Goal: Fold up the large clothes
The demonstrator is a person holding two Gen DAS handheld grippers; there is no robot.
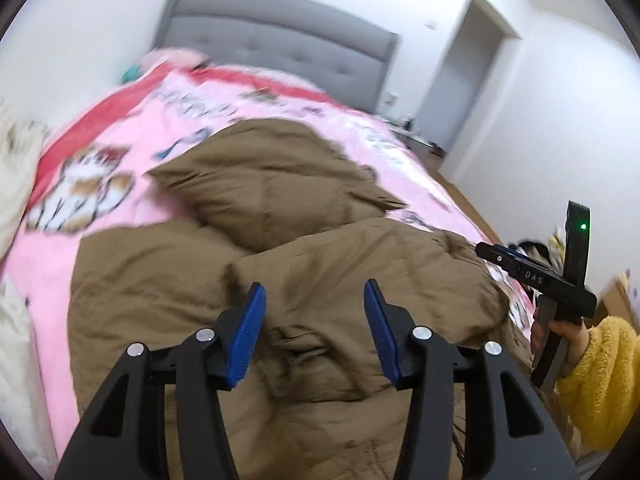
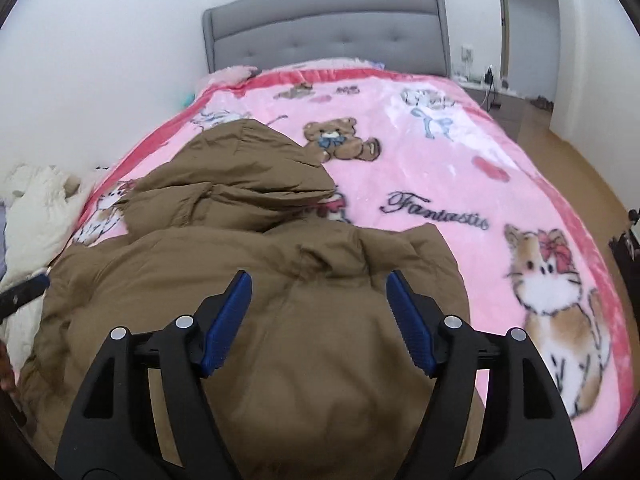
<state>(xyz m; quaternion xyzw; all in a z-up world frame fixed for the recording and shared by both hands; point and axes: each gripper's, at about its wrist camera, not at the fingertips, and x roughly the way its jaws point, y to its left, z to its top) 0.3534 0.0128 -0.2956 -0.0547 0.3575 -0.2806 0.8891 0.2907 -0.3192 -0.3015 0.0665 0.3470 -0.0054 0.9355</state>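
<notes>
Left wrist view: left gripper is hovering, jaws spread, over the brown padded coat lying bunched on the pink blanket, right gripper likewise gaping empty over its right half — I'd be pinching outer edges, not puffy middle.

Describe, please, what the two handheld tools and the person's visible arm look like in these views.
The left tool and right tool match: black plastic linkage arms with silver round pivot pins and ribbed blue pads. In the left wrist view, the right tool's black body shows white lettering and a green light. The hand holding it wears a fuzzy yellow sleeve.
</notes>
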